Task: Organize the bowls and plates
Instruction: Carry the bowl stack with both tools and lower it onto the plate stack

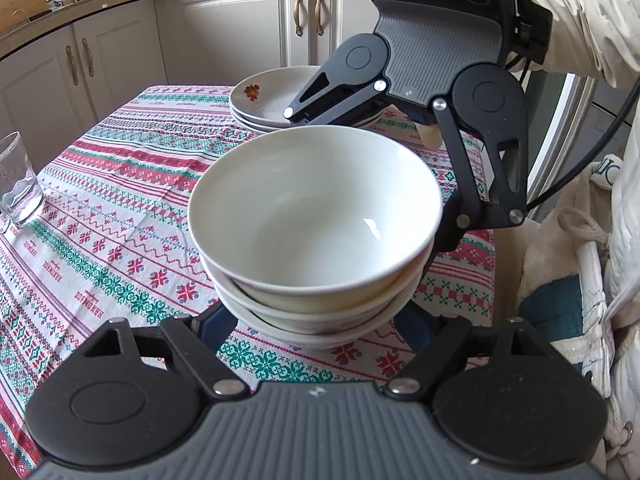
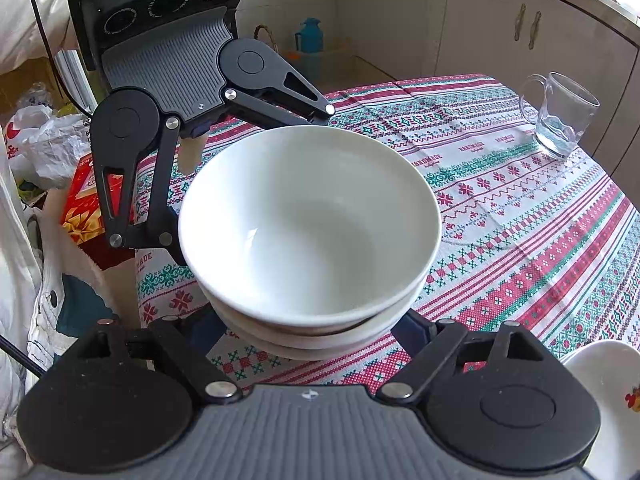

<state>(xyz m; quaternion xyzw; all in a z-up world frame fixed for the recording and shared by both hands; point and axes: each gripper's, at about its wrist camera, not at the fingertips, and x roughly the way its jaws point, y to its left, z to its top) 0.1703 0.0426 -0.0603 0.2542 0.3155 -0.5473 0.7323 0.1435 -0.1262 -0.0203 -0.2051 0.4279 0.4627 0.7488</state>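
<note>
A stack of three white bowls (image 1: 316, 216) stands on the patterned tablecloth (image 1: 100, 216); it also shows in the right wrist view (image 2: 310, 220). My left gripper (image 1: 316, 322) is open, its fingers spread around the stack's base on the near side. My right gripper (image 2: 316, 332) is open and straddles the stack from the opposite side; it shows in the left wrist view (image 1: 376, 184) behind the bowls. A stack of white plates with a red flower (image 1: 272, 100) lies beyond the bowls, and its edge shows in the right wrist view (image 2: 608, 384).
A glass cup (image 1: 18, 184) stands at the table's left edge; it also shows in the right wrist view (image 2: 560, 116). Kitchen cabinets (image 1: 240, 28) run behind the table. A red box (image 2: 84, 200) and bags (image 2: 44, 140) lie beside the table.
</note>
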